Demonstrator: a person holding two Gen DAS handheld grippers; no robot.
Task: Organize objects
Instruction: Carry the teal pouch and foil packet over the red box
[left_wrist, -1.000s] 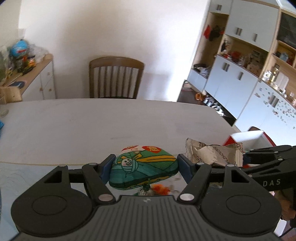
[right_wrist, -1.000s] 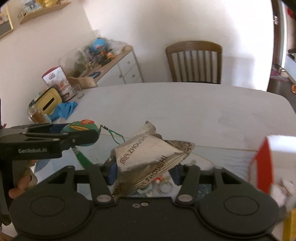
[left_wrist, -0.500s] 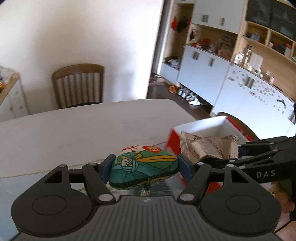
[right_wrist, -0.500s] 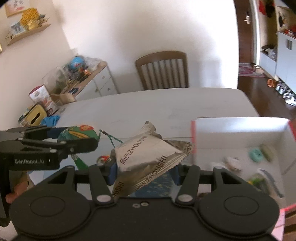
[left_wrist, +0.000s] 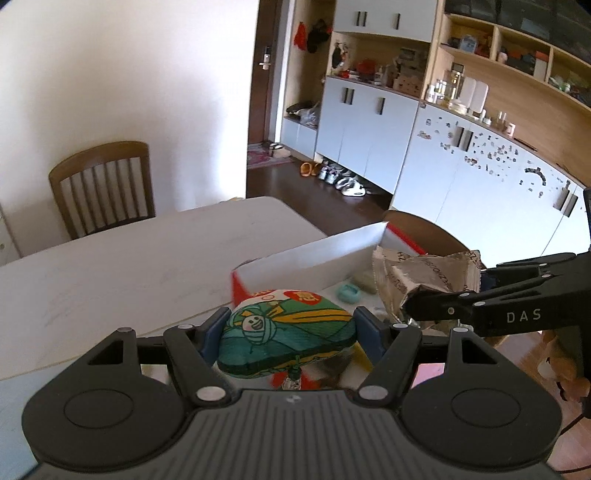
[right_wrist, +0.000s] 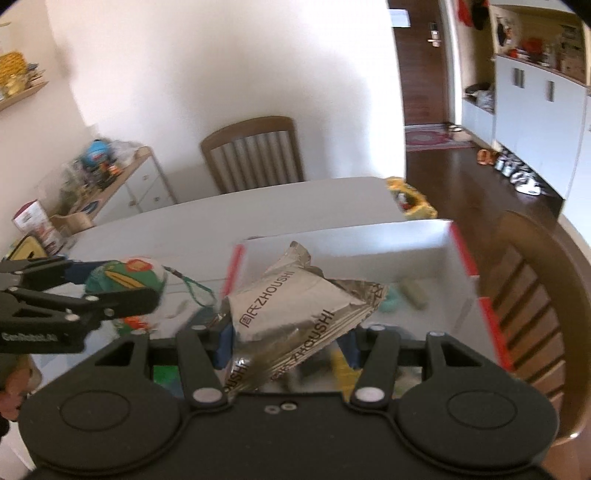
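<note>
My left gripper (left_wrist: 287, 338) is shut on a green cartoon-print pouch (left_wrist: 286, 336) and holds it above the near left corner of a white box with red edges (left_wrist: 314, 258). The pouch also shows in the right wrist view (right_wrist: 125, 280). My right gripper (right_wrist: 286, 338) is shut on a silver foil snack packet (right_wrist: 295, 317) and holds it over the box (right_wrist: 351, 240). The packet shows at the right of the left wrist view (left_wrist: 424, 280). Small items lie inside the box, among them a teal one (left_wrist: 348, 294).
The box sits at the right end of a white table (left_wrist: 129, 266). A wooden chair (left_wrist: 103, 184) stands at the far side and another (right_wrist: 528, 295) is right of the box. A cluttered sideboard (right_wrist: 110, 177) stands far left. Cabinets (left_wrist: 369, 129) line the right wall.
Both grippers have swung right with their loads, from over the table to over the box. The box now lies below both. Neither grip has changed.
</note>
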